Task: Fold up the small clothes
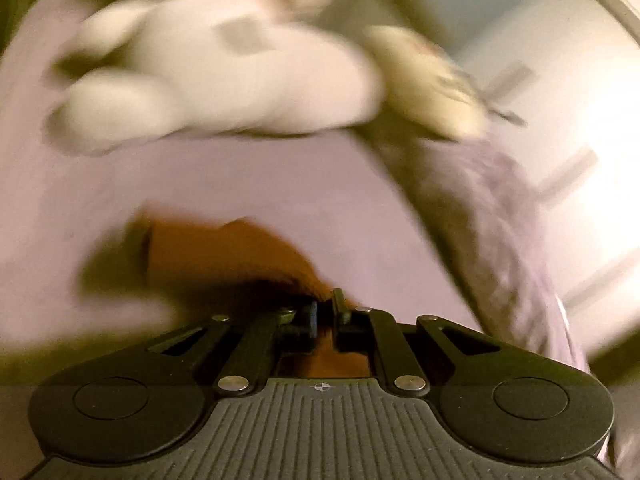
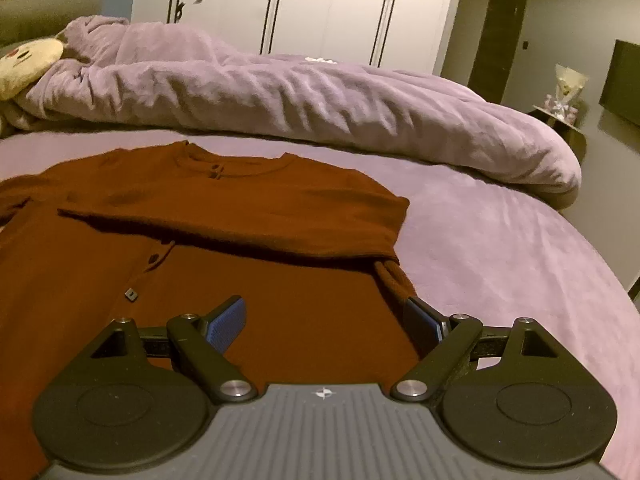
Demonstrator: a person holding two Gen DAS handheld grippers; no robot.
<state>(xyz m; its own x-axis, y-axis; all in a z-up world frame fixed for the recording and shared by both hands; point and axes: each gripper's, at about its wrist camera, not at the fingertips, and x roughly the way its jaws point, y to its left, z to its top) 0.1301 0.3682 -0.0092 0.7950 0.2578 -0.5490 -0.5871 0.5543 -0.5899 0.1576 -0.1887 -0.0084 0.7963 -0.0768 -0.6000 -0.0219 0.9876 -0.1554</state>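
A rust-brown cardigan [image 2: 224, 216] lies spread flat on the lilac bed sheet [image 2: 500, 248], its near sleeve folded across the chest and its buttons running down the front. The right gripper [image 2: 324, 320] hangs over the lower part of the garment with its blue-padded fingers [image 2: 226, 322] wide apart, nothing between them; the right-hand finger stands just at the cardigan's side edge, near the ribbed cuff [image 2: 394, 280]. In the left wrist view, which is heavily blurred, the left gripper [image 1: 325, 312] has its fingers drawn together on a fold of the same brown cloth [image 1: 224, 256], which bunches up in front of the tips and shows again beneath the linkage (the pinch itself is dark, but fabric sits right at the closed tips). No brand, label or readable writing shows; a small pale mark on the crumpled lilac duvet [image 2: 304, 96] is too small to read. The duvet is heaped along the far side of the bed, well apart from the cardigan, with bare sheet to the garment's right up to the mattress edge. Pale plush toys [image 1: 216, 80] lie beyond the left gripper, and white wardrobe doors [image 2: 328, 4] stand behind the bed.
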